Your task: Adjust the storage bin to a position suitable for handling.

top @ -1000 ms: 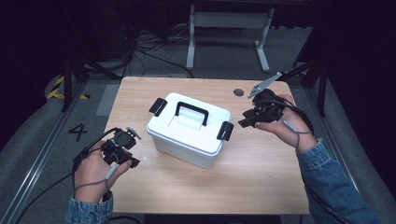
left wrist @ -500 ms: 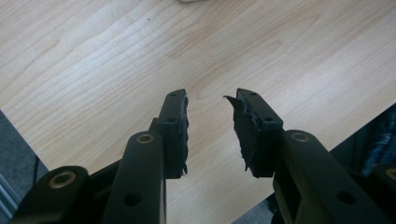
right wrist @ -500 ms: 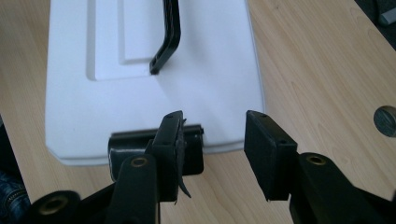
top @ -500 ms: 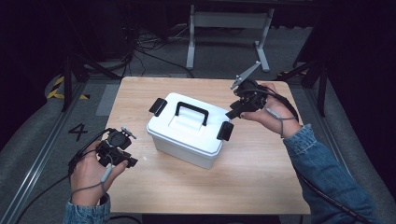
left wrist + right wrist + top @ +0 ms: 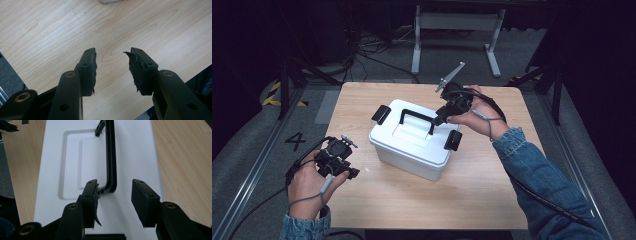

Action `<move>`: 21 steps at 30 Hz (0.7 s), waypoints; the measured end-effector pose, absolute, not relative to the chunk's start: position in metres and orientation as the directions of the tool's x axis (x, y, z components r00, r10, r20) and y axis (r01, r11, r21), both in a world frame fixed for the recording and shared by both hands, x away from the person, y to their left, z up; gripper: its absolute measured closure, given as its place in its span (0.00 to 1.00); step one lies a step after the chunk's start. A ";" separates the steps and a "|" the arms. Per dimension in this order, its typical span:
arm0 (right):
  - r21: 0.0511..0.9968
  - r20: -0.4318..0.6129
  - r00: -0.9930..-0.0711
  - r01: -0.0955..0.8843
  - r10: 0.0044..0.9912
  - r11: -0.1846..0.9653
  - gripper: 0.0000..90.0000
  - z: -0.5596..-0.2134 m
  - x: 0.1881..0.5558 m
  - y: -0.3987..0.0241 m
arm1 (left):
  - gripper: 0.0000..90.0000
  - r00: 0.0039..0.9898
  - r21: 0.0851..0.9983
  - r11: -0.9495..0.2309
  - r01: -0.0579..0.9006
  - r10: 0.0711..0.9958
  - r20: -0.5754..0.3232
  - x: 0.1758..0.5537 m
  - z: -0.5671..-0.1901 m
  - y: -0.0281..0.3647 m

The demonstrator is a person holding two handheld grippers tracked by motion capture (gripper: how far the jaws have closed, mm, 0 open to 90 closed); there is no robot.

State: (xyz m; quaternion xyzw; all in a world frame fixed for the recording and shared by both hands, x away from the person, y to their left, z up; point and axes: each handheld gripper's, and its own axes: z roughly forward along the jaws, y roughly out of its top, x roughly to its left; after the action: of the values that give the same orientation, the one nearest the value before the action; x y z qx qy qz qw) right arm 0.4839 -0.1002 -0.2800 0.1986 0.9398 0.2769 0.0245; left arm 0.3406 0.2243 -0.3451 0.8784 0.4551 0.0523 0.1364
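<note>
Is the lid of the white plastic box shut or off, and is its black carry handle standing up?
Shut: the lid sits flush on the white plastic box. The black carry handle stands upright.

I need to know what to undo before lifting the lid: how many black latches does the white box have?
2: one latch on the box's far-left end, one on its near-right end. Others may be hidden.

High view was bright on the table (image 5: 472, 200) and dark all round, floor nearly black toward 12 and 3 o'clock. Light came from overhead; the white box (image 5: 412, 145) threw a short soft shadow toward 5 o'clock. No strong glare on its lid. My gripper views were evenly lit but soft: near jaws blurred, wood grain sharper. Slight softness overall, low resolution.
</note>
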 end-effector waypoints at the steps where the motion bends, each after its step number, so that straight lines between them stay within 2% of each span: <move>1: 0.528 0.068 -0.920 0.362 0.387 0.768 0.64 -0.281 0.485 -0.097 | 0.64 0.578 0.286 -0.546 0.788 0.816 -0.035 0.341 -0.345 0.224; 9: 0.501 0.109 -0.922 0.374 0.372 0.780 0.67 -0.293 0.495 -0.073 | 0.67 0.580 0.287 -0.543 0.789 0.813 -0.059 0.344 -0.344 0.225; 14: 0.475 0.142 -0.924 0.379 0.356 0.794 0.79 -0.299 0.500 -0.063 | 0.69 0.580 0.296 -0.540 0.788 0.812 -0.064 0.348 -0.342 0.225; 19: 0.461 0.113 -0.936 0.348 0.335 0.816 0.91 -0.298 0.499 -0.055 | 0.66 0.590 0.305 -0.547 0.779 0.804 -0.065 0.355 -0.341 0.223; 21: 0.456 0.110 -0.938 0.342 0.329 0.822 0.91 -0.299 0.499 -0.054 | 0.65 0.596 0.302 -0.554 0.776 0.801 -0.061 0.357 -0.341 0.222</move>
State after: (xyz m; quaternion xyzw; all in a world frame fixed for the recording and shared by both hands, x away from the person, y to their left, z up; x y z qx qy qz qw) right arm 0.4987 -0.0538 -0.2987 0.1757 0.9543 0.2415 -0.0131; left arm 0.3571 0.2220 -0.3412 0.8805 0.4476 0.0418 0.1502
